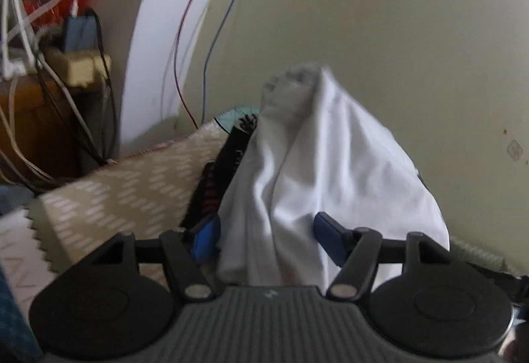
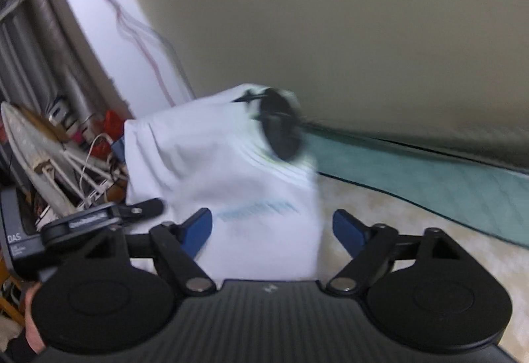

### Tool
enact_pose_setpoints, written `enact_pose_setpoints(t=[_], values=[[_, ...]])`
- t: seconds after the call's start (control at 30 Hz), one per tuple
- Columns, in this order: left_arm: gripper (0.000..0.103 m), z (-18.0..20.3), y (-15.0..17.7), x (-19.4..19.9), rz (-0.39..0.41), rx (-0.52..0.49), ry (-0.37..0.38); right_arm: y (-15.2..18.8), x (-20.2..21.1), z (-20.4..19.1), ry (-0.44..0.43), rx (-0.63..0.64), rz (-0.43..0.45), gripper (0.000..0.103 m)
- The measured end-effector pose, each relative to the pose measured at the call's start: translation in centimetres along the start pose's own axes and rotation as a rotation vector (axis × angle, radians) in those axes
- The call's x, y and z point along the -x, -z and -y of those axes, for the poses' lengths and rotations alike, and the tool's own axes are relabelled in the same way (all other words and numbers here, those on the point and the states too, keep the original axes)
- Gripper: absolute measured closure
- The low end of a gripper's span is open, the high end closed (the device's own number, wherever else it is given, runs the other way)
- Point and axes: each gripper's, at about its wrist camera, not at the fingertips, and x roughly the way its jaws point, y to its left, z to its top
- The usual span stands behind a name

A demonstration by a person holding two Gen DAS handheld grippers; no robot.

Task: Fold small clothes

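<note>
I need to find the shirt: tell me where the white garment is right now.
The white garment hangs bunched between the left gripper's open blue fingers, right of the beige patterned cloth; the right wrist view shows it left of the teal mat.

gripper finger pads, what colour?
Blue, on both the left gripper and right gripper; clearest in the right wrist view.

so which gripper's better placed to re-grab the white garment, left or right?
Left, probably. The white garment bunches between the left gripper pads; the right gripper stands wider, cloth only near its left pad. Both blurred.
</note>
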Motion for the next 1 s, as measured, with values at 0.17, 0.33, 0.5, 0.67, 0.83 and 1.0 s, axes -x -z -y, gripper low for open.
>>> enact_pose_setpoints(t=[0.17,0.33,0.5,0.67,0.83,1.0], values=[[0.024,1.4,2.8,5.6,0.062,-0.046,-0.02,3.9,5.9,2.3,0.005,-0.088,0.056,0.018],[0.002,6.2,7.1,9.3,0.078,-0.179,-0.1,9.2,10.6,0.9,0.027,-0.004,0.076,0.016],[0.0,8.9,12.2,10.7,0.027,-0.184,-0.148,13.0,14.5,-0.1,0.026,0.02,0.077,0.013],[0.0,10.7,15.6,12.1,-0.033,-0.15,-0.208,16.6,18.3,-0.4,0.034,0.081,0.057,0.012],[0.0,12.1,18.1,13.8,-0.021,-0.138,-0.247,18.7,21.5,-1.0,0.048,0.183,0.086,0.006],[0.0,13.2,19.3,14.6,0.015,-0.18,-0.296,19.9,23.8,-0.3,0.027,0.192,0.153,0.006]])
